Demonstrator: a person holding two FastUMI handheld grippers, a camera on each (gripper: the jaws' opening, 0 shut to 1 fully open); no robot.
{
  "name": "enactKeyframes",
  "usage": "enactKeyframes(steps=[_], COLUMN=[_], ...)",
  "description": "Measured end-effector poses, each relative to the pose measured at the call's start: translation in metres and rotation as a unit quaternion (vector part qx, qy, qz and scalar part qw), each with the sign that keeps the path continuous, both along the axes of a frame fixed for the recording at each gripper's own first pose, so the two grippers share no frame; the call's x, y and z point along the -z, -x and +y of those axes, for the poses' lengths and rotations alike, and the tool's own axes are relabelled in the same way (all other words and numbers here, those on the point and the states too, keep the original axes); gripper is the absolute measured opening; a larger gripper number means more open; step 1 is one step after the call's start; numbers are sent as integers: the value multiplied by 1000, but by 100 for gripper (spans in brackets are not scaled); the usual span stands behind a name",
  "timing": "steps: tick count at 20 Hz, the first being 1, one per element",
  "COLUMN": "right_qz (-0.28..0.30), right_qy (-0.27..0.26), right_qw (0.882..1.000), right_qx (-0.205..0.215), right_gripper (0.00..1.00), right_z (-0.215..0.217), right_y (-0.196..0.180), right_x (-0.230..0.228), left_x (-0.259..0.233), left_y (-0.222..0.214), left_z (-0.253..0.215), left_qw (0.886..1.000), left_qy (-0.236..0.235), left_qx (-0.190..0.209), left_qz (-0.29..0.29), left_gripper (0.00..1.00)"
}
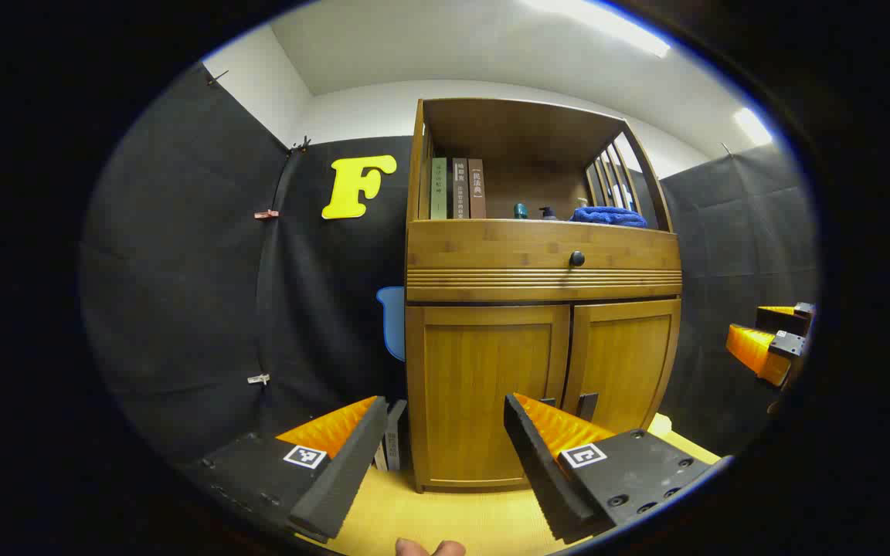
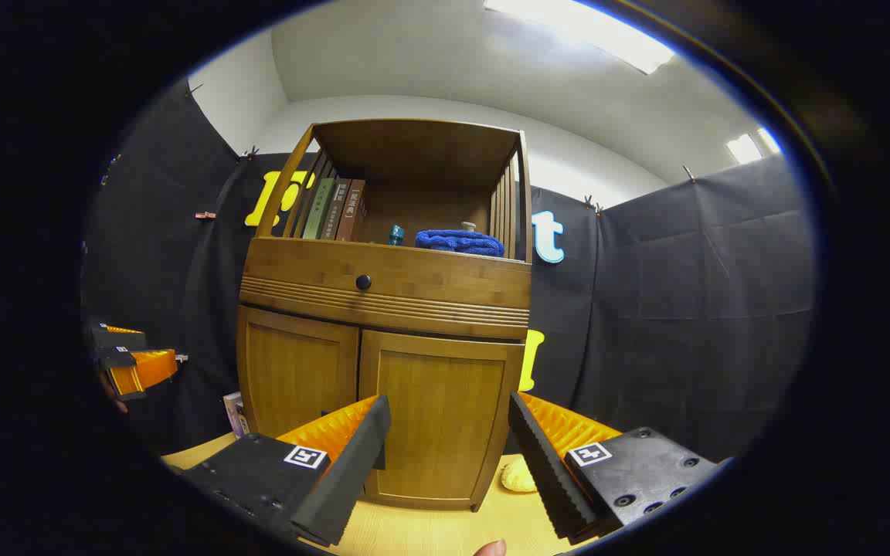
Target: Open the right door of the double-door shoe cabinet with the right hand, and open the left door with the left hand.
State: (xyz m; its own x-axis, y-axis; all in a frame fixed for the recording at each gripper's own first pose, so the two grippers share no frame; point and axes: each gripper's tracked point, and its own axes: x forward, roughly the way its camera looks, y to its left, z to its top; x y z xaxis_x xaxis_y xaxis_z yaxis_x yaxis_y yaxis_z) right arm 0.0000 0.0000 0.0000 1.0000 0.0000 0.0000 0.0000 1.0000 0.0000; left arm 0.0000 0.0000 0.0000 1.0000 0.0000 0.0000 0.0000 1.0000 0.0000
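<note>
The wooden shoe cabinet stands ahead with both doors closed. In the left gripper view its left door (image 1: 484, 386) is straight in front and its right door (image 1: 624, 367) is beside it, with two dark handles (image 1: 588, 405) at the seam. My left gripper (image 1: 445, 436) is open, a short way off the left door and touching nothing. In the right gripper view the right door (image 2: 441, 409) faces my open right gripper (image 2: 449, 436), also apart from it. The left door (image 2: 298, 382) lies further left. Each view catches the other gripper at its edge: the right gripper (image 1: 769, 347) and the left gripper (image 2: 132, 363).
Above the doors are a drawer with a black knob (image 1: 577, 259) and an open shelf holding books (image 1: 456, 189), small bottles and a blue towel (image 2: 459, 242). Books (image 1: 391, 444) lean against the cabinet's left side. A yellow lump (image 2: 518, 477) lies on the yellow floor by its right corner.
</note>
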Motion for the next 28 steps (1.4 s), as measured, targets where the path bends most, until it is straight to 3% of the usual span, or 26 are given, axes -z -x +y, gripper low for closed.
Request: enactKeyframes(steps=[20,28], right_qz=[14,49], right_qy=[-12,-17], right_qw=[1000,998], right_qx=[-1,-41], right_gripper=[97,97], right_z=[3,52], right_y=[7,-43], right_x=[6,52], left_x=[-8,5], left_y=[13,13], left_z=[-12,-21], left_qw=[1000,1000], left_qy=[-14,-14], left_qx=[7,13], left_qz=[-2,6], left_gripper=[94,93])
